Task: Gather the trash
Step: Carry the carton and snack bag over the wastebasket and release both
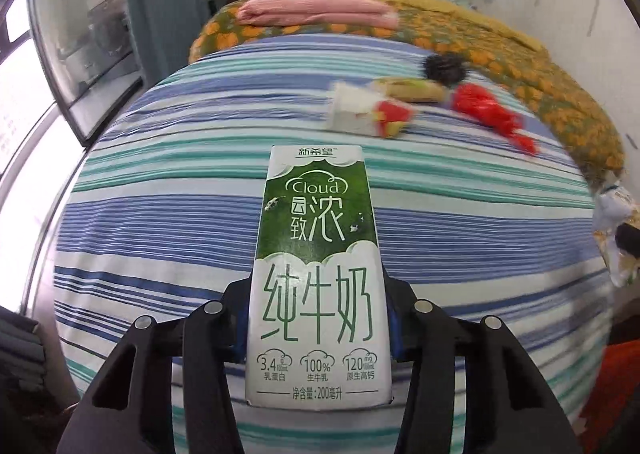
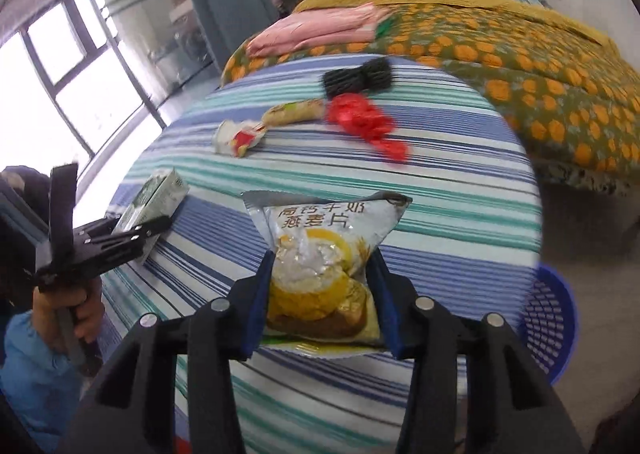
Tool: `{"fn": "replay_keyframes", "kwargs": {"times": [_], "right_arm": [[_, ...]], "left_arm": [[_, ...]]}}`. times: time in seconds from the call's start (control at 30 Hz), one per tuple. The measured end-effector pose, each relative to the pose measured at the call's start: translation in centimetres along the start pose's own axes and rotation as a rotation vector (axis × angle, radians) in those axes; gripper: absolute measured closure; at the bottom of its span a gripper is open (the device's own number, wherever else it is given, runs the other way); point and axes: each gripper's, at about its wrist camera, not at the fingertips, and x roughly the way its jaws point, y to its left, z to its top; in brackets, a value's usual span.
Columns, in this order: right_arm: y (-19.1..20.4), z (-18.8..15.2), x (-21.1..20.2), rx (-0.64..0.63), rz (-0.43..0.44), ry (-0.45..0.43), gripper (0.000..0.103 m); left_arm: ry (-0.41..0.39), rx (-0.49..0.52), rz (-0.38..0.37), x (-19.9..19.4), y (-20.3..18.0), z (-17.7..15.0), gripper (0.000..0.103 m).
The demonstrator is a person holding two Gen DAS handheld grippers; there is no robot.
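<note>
One milk carton (image 1: 318, 274) is clamped in the left gripper (image 1: 318, 318), and one oatmeal packet (image 2: 320, 274) in the right gripper (image 2: 320, 294), both above the striped sheet (image 2: 440, 254). Four more items are counted farther back: a white cup (image 1: 352, 110), a wrapper (image 1: 412, 88), a red bag (image 1: 488, 110) and a black bundle (image 1: 444, 68). One blue basket (image 2: 548, 314) is seen beside the bed.

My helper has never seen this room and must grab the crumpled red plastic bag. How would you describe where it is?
Start at the striped sheet covering the bed. At its far end lies a row of litter, and the red plastic bag is the rightmost piece, just in front of the black bundle. It alone is plain bright red and crumpled.
</note>
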Motion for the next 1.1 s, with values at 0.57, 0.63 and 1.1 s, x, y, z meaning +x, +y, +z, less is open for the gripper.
{"fn": "replay_keyframes", "kwargs": {"times": [0.57,0.63,1.1], "right_arm": [[-21.3,-3.6,-7.7,0.27,-0.228,-0.042,0.058],[-23.1,-4.1,-7.3,0.295,-0.241,-0.033,0.058],[-31.6,-6.3,-4.2,0.463,-0.265,0.064,0.058]], "left_arm": [[0.018,0.309,-0.45,-2.9,-29.5,2.4,0.055],[0.055,0.327,-0.468,-1.5,-32.9,1.9,0.055],[0.198,0.399,-0.437,6.6,-43.3,-0.8,0.054]]}}
